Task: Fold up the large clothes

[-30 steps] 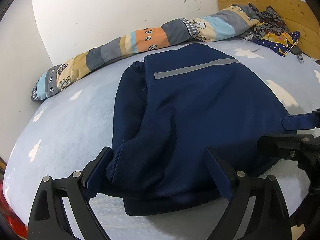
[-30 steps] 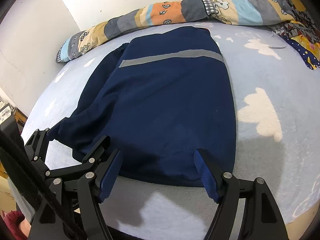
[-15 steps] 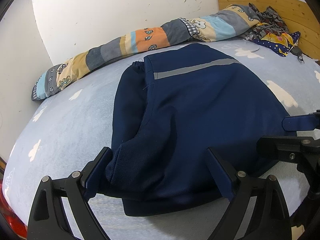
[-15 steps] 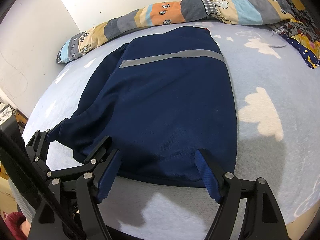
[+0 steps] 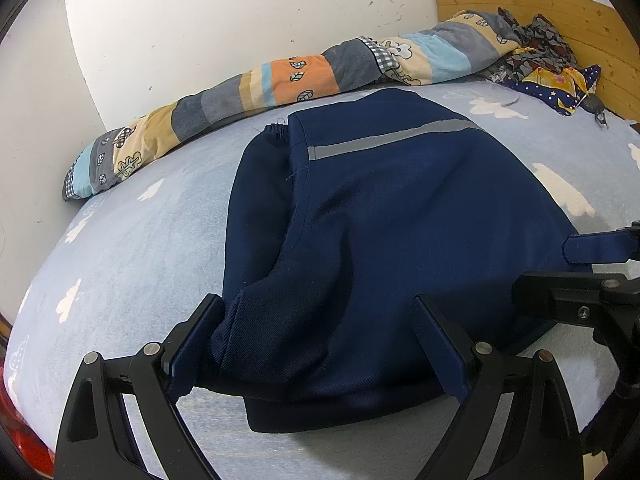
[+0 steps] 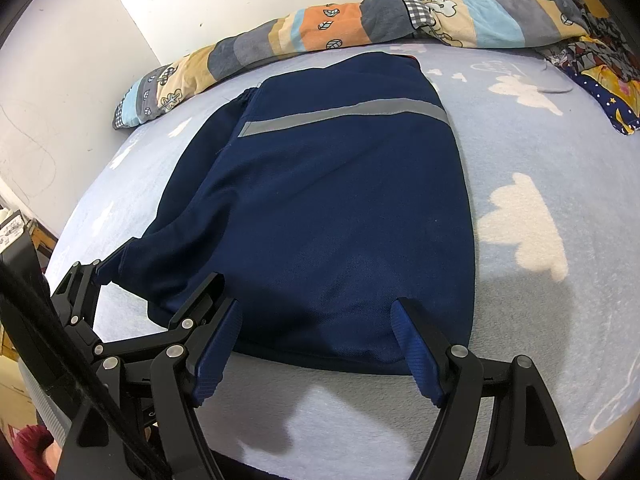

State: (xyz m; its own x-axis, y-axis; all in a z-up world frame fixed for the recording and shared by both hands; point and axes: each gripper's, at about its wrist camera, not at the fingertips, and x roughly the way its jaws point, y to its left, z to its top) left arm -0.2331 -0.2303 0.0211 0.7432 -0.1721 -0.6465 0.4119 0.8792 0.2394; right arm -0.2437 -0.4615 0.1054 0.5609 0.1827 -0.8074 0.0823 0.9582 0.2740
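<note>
Near me on the bed (image 6: 540, 152), my jacket (image 6: 328, 208) lies flat; both grippers, left (image 5: 320, 344) and right (image 6: 316, 344), gape wide over its hem, seemingly untouching.

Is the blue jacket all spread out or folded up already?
Partly folded. The navy jacket lies as a narrow block on the bed, its sleeve showing along one side only.
</note>
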